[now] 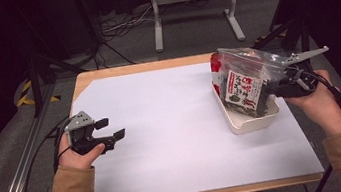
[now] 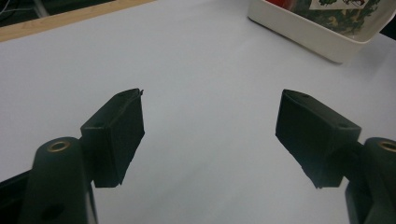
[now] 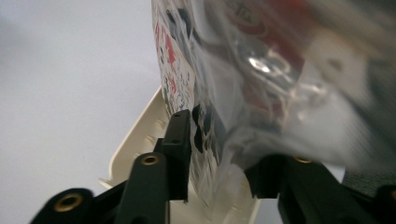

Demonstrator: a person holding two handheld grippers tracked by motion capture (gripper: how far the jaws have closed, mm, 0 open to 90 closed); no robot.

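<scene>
Right gripper view: clear bag (image 3: 261,79) blurred, cut off at top edge; print illegible. White tray (image 3: 140,135) mostly hidden behind it.

- A tray (image 1: 255,120) is set at the right of the table (image 1: 163,127).
- A snack bag (image 1: 247,87) is stood in the tray.
- The left tongs (image 1: 111,128) are held at the table's left, well apart from the tray.

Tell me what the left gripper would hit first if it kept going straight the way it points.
Likely the white rectangular plastic tray holding snack packets; before it lies bare white table surface. The left gripper is open with nothing between its jaws. Depth is uncertain.
</scene>
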